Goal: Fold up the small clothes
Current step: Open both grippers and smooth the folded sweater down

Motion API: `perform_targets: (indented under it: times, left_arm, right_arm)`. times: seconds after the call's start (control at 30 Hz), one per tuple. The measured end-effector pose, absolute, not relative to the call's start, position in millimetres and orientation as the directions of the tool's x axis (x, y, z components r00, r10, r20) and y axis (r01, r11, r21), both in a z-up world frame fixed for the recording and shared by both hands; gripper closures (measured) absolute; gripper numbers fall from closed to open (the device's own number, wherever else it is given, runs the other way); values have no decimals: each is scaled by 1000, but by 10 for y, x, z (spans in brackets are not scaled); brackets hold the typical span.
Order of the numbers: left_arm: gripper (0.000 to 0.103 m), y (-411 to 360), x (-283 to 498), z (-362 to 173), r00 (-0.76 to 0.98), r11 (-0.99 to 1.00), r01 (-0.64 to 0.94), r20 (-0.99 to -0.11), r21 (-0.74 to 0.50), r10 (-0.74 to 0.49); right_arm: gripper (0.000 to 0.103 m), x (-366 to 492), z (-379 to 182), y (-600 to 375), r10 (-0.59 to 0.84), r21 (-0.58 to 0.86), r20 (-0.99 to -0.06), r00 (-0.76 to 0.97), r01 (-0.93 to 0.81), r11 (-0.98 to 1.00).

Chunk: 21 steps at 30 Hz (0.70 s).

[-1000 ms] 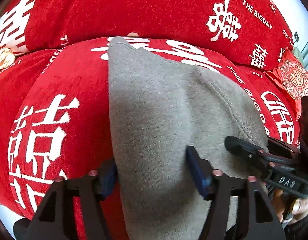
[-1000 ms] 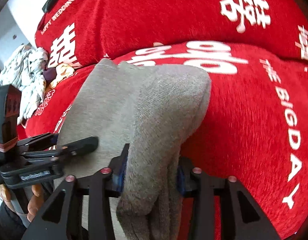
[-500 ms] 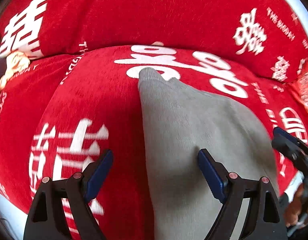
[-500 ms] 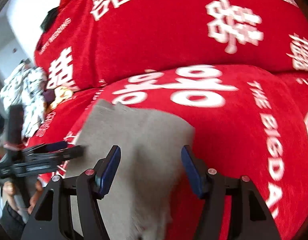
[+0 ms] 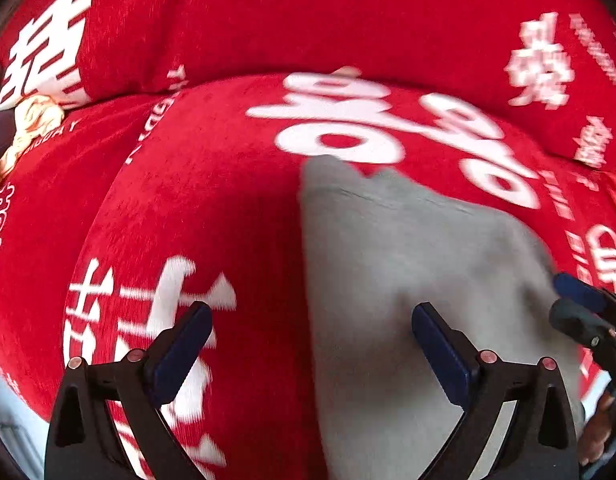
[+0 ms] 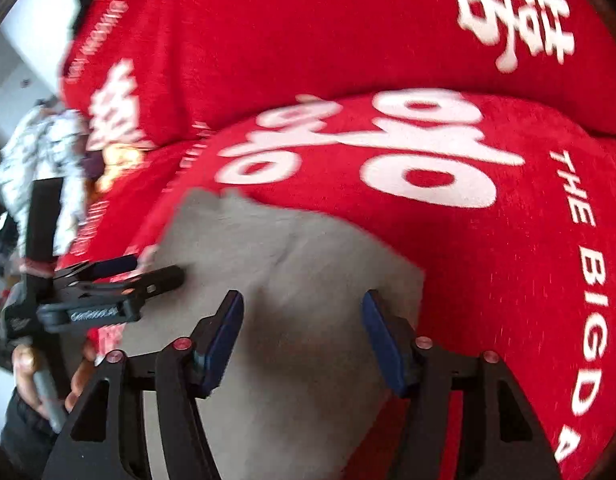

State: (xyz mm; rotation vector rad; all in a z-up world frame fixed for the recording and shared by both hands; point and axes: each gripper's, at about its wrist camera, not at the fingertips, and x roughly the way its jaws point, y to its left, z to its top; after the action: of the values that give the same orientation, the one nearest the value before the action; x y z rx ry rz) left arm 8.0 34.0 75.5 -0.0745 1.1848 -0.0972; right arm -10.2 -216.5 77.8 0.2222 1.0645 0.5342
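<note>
Bare red cushion (image 6: pixel 488 264) lies open right of the folded grey garment (image 6: pixel 292 320) and left of it toward the crumpled clothes pile (image 6: pixel 40 168). The upright back cushion (image 5: pixel 308 20) walls off the far side.

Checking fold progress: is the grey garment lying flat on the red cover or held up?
Lying flat: the grey garment rests on the red cover, and neither gripper's pads touch it.

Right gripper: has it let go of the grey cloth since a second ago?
Yes. The right gripper was clamped on a raised fold; now its pads stand apart and the grey cloth lies flat on the red cover.
</note>
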Motion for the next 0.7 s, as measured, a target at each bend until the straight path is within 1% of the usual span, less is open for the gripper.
perform_targets:
  times: [0.13,0.23,0.3,0.37,0.43,0.53,0.63,0.7]
  left_arm:
    - [2,257,-459,902,418,989,104,-898,-102,-136]
    - [2,222,-685,830,419,990,113,-900,-80,-120]
    - [2,203,-777,742,427,993,104,-900,-48,-88]
    - [2,229,-828,699,425,993,96,-899,-73,-107]
    - [1,243,-893,682,428,992,91,-897,-81,-113]
    - [1,212,-1007,684,448,995,90,-890,-45,-81]
    - [1,192,-1116,709,459,997,81,-887,-15,-51]
    - [1,165,-1198,752,476,997,72,-879,24,-13]
  right_arm:
    - [37,-706,1043,-2072,591,406,-715,373,-467,786]
    - [37,-940,1034,-2007,612,393,-710,348,-526,755]
    - [37,-1015,881,-1993,572,356,-746,341,-523,775]
    - [41,-1040,684,-2060,546,352,-771,327,-495,794]
    - [42,-1116,658,-2158,572,371,-742,349,-495,785]
    - [42,-1231,674,-2187,558,356,-747,362,-490,795]
    - [40,-1358,711,-2160,508,296,-771,383,-490,820]
    - [39,-1470,762,-2100,426,203,-806,412,-482,852]
